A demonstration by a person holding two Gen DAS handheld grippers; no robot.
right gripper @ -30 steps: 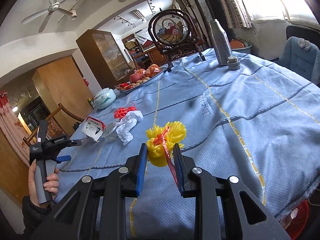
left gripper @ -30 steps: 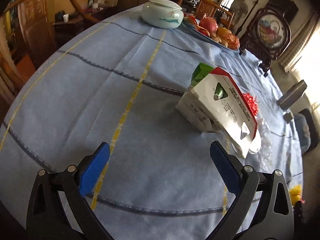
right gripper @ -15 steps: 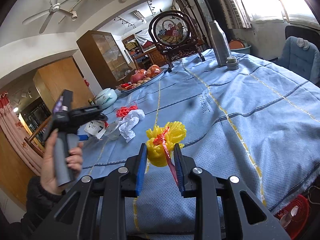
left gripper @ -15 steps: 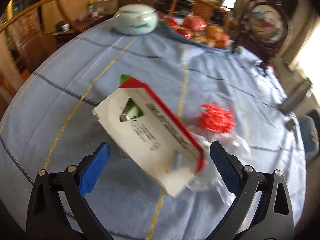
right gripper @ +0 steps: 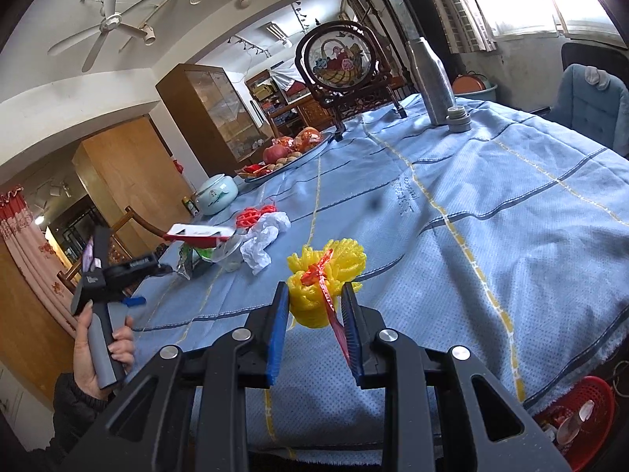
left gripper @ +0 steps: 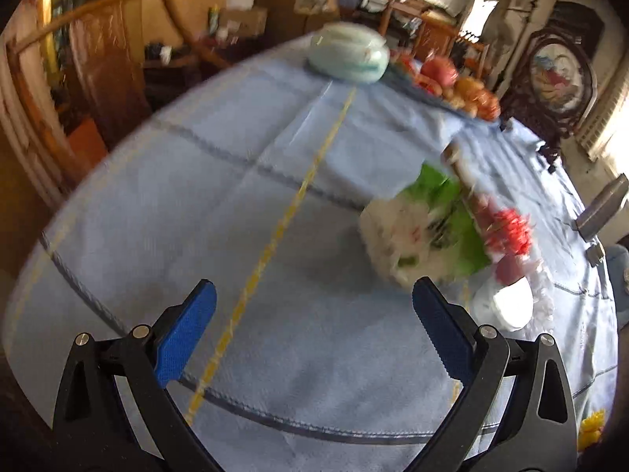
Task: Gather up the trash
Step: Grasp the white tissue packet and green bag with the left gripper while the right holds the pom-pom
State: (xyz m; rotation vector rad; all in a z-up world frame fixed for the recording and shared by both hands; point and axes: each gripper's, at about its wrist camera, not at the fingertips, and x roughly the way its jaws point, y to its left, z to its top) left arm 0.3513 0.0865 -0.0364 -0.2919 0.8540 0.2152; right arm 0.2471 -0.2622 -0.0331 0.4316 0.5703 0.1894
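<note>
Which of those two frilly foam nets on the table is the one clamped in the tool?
The yellow foam net, pinched in the right gripper. The red foam net lies free, farther off beside the crumpled white paper.

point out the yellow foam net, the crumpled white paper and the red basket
yellow foam net [right gripper: 346, 255], right wrist view, upper right lobe
crumpled white paper [right gripper: 261, 242], right wrist view, middle
red basket [right gripper: 589, 393], right wrist view, rim

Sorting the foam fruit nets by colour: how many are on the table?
2: a yellow foam net between the right gripper pads near the table's edge; a red foam net farther back beside the crumpled tissue.
</note>
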